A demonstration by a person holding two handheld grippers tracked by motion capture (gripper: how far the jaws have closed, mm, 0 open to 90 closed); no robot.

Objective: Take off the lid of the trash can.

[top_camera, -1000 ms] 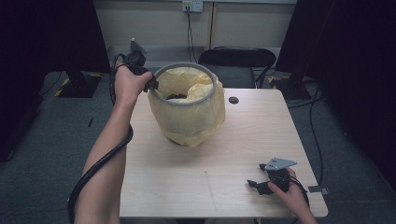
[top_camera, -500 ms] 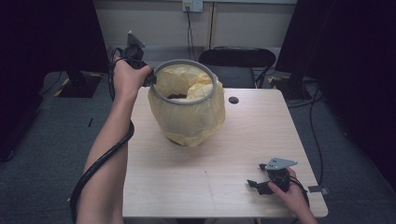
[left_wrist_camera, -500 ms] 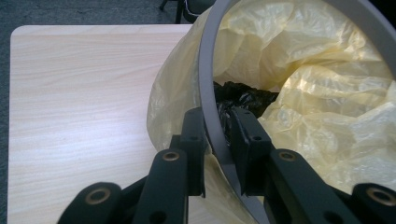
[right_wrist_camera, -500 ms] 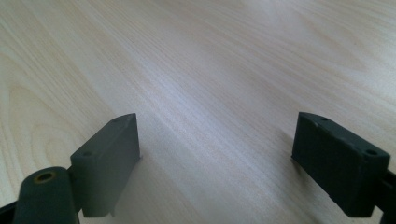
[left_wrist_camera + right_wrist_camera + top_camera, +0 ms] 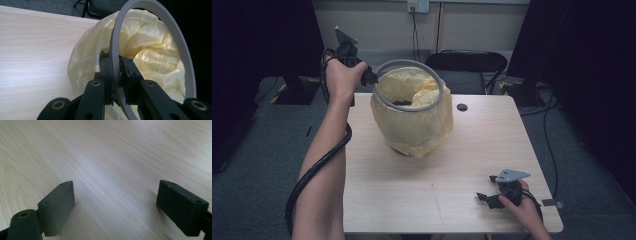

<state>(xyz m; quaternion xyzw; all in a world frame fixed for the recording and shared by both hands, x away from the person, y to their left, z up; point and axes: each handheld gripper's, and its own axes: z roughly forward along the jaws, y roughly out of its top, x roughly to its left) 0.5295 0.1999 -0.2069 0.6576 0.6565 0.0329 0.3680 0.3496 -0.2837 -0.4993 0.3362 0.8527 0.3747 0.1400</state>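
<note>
While the left gripper (image 5: 371, 78) clamps the grey ring (image 5: 410, 85) at its left edge, its jaws have just been closing, and in the left gripper view the pads sit on either side of the ring (image 5: 152, 37) with the band pinched between them. This ring is tilted and lies around the mouth of the yellow bag (image 5: 414, 122), which stands on the far half of the table (image 5: 447, 200). Something dark lies inside the bag, too small to tell. Well apart, the right gripper (image 5: 484, 198) rests at the table's near right corner, its jaws spread wide over bare wood (image 5: 107, 170) with nothing between them.
</note>
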